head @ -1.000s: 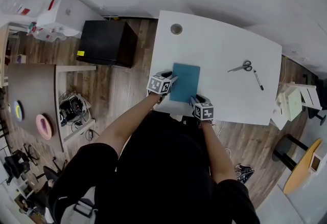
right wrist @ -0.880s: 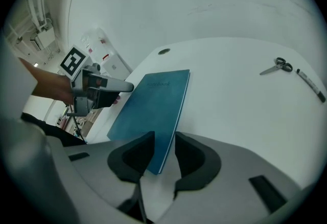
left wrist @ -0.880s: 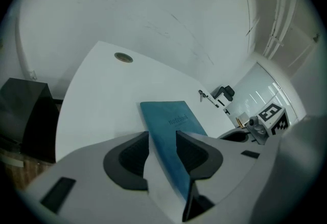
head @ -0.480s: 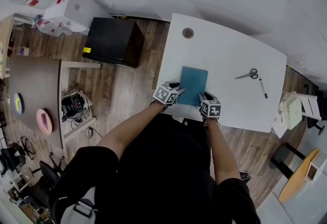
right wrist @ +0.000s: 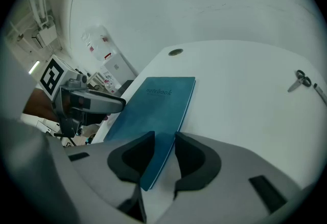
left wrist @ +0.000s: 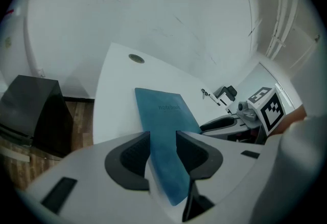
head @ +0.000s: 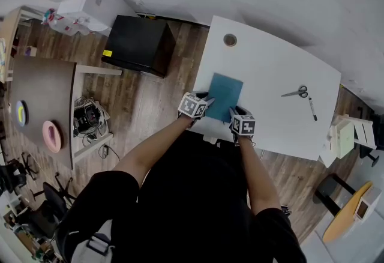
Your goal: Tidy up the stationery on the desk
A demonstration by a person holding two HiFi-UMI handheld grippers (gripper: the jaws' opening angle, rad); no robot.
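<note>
At the front of the desk (head: 270,69), the notebook (head: 225,96) is being held — left gripper (head: 206,101) and right gripper (head: 234,113) are each clamping a near corner; scissors (head: 297,93) and pen (head: 312,108) are lying far right.

Notebook (head: 227,93) taken up at its near edge

The left claw (head: 206,102), a second ago beside the notebook's left side, has been moved back to the near left corner. The right claw (head: 233,113), earlier just short of the near right corner, has been drawn onto it. That edge is now pinched by both.
</note>
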